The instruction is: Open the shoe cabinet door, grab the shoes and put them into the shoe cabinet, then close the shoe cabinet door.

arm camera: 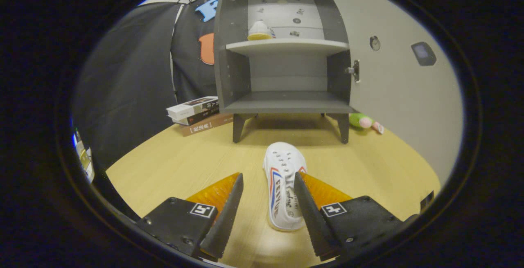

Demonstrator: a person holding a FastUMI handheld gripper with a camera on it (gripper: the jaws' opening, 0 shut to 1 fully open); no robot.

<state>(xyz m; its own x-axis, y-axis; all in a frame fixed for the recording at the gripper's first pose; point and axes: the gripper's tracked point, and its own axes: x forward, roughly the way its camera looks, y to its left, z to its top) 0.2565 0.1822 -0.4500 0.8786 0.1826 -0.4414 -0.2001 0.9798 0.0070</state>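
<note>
**One white shoe between parted fingers, cabinet standing open**

One white shoe (pixel 283 186) with red and blue side stripes lies on the pale wooden surface (pixel 172 165) in the lower middle of the frame, toe pointing away toward the cabinet. The hand-held gripper (pixel 268 182) sits low in the foreground with its two fingers spread apart. The shoe lies in the gap, close against the right finger and clear of the left; whether the right finger touches it cannot be told. Nothing is clamped.

Beyond the shoe, in the upper middle of the frame, a grey shoe cabinet (pixel 286 104) stands on short legs. Its door (pixel 393 79) is swung open to the right, filling the right side of the frame. Inside, a second shoe (pixel 260 31), white with a yellow sole, rests on the upper shelf, while the lower shelf is bare.

Left of the cabinet, a small stack of books (pixel 196 114) lies on the surface in front of dark cloth. Right of the cabinet's legs, at the foot of the door, lies a green and pink soft toy (pixel 364 121).
</note>
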